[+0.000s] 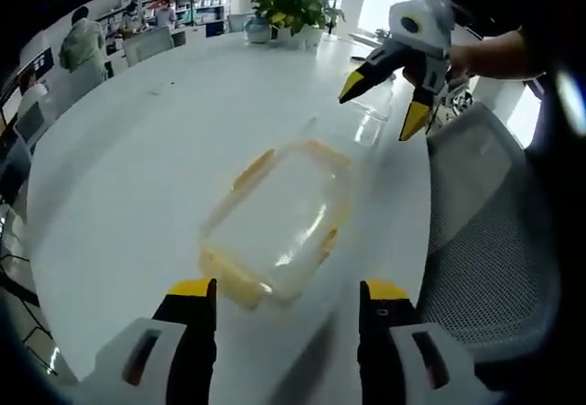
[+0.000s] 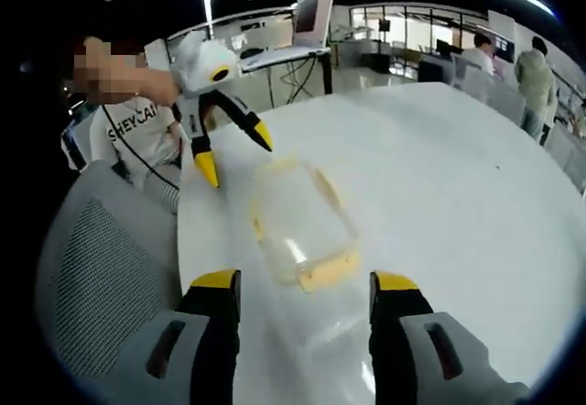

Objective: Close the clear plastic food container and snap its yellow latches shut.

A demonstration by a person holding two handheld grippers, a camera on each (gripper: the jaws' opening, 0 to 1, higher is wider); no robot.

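Counter [image 1: 137,167] comes first, a broad white round top that takes up most of both views, with a grey mesh office chair [image 1: 494,240] pushed against its edge at the right of the left gripper view and at the lower left of the right gripper view. Behind it, small in the upper part of the frame, sit a potted plant [image 1: 293,6] and, in the right gripper view, an open laptop [image 2: 307,25] on a stand. Next in size is the clear plastic food container [image 1: 275,222], lying just above the lower centre of both views near the counter's chair-side edge, its lid apparently resting on top and the yellow latches [image 1: 325,240] along its rim looking not yet pressed home. Its long axis runs from lower left to upper right in the left gripper view and nearly bottom to top in the right gripper view, one short end toward each tool. The left tool [image 1: 286,300] has its jaws spread wide and empty, just short of the near end; the right tool [image 2: 304,295] is likewise parted and holding nothing, close to the opposite short end. The likely trouble is that the light, slick box will skate across the smooth counter if one tool pushes a latch without the other bracing it, or that the lid, if seated askew, will leave a latch unable to catch.
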